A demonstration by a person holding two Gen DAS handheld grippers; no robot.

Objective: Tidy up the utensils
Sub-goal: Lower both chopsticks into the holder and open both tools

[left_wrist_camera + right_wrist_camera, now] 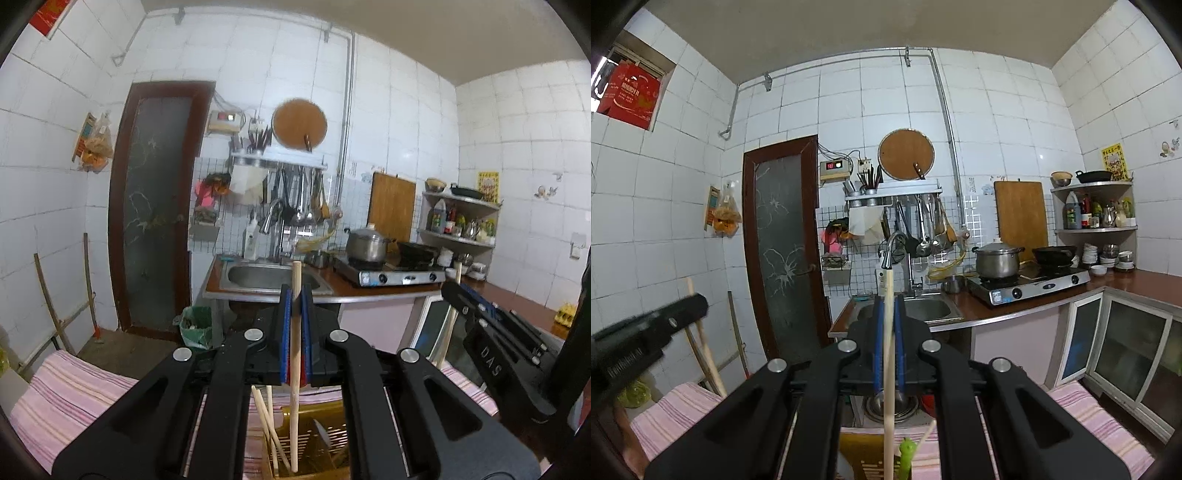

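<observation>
I see left gripper (295, 295) clamped on a pale, round wooden chopstick (295, 369), upright, tip low at 6 o'clock in the yellow slotted holder (317, 439) | right gripper (888, 306) pinching a second pale chopstick (887, 369), also upright | holder on pink striped cloth (74, 391), possibly with a knife inside.

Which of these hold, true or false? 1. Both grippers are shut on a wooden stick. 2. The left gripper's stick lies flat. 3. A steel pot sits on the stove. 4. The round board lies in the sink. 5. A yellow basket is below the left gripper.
1. True: left gripper and right gripper each clamp a stick.
2. False: it stands near upright.
3. True: pot on stove.
4. False: round board is up on the wall rack; sink is below.
5. True: basket.
</observation>
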